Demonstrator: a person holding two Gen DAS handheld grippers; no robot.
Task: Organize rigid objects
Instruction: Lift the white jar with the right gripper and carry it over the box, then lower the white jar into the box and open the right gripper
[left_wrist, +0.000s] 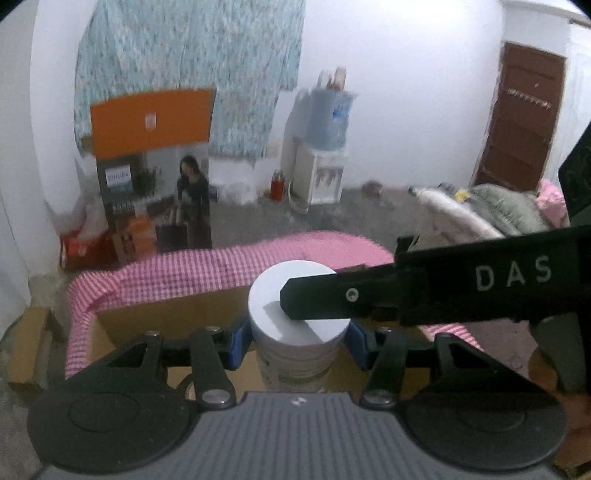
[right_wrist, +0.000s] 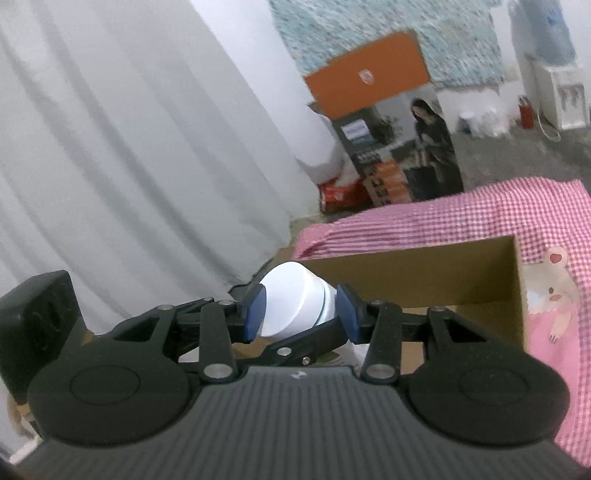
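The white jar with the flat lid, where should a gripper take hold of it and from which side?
Grip the white jar across its round wall just below the lid, pads on opposite sides, approaching level from the side. The left gripper already clamps it so; the flat lid top gives no purchase.

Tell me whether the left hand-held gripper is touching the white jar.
Touching. The left wrist view shows the left hand-held gripper with blue pads pressed against both sides of the white jar.

Your right gripper (left_wrist: 317, 299) covers part of the jar's white lid (left_wrist: 273, 295). The label (left_wrist: 295, 373) is too blurred to read. The cardboard box (right_wrist: 424, 273) floor stays hidden.
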